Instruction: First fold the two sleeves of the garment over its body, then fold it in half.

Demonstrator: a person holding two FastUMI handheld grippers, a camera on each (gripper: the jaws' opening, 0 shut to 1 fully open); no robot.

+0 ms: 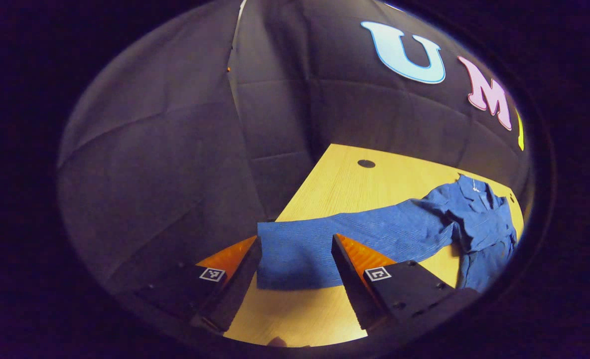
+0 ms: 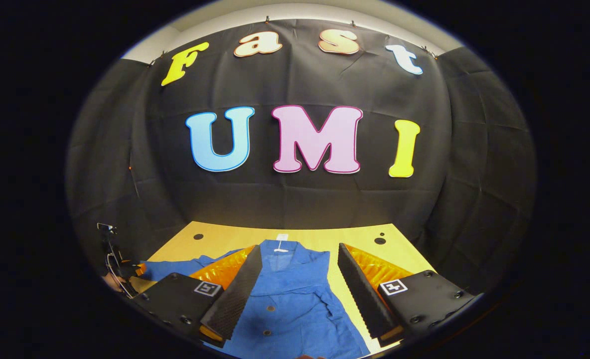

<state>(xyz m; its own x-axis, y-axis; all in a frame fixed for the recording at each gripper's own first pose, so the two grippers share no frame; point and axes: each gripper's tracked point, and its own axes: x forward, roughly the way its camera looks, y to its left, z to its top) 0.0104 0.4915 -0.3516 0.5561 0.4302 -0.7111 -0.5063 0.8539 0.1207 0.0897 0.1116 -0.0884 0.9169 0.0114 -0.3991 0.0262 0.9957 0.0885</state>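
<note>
- The left gripper (image 1: 295,279) hangs with jaws apart over the cuff end of a stretched-out sleeve (image 1: 325,244).
- The right gripper (image 2: 300,294) is also apart, above the jacket (image 2: 295,299), which lies flat on the desk (image 2: 225,234).
- The cloth looks soft, light and limp; pinch the cuff edge.

From my end the garment (image 2: 295,304) between my right jaws looks like matt woven cloth, a bit rough, with small smooth buttons. The sleeve (image 1: 295,249) between my left jaws shows fine ribbing. The table (image 1: 345,184) underneath is pale wood, satin, visible grain.
</note>
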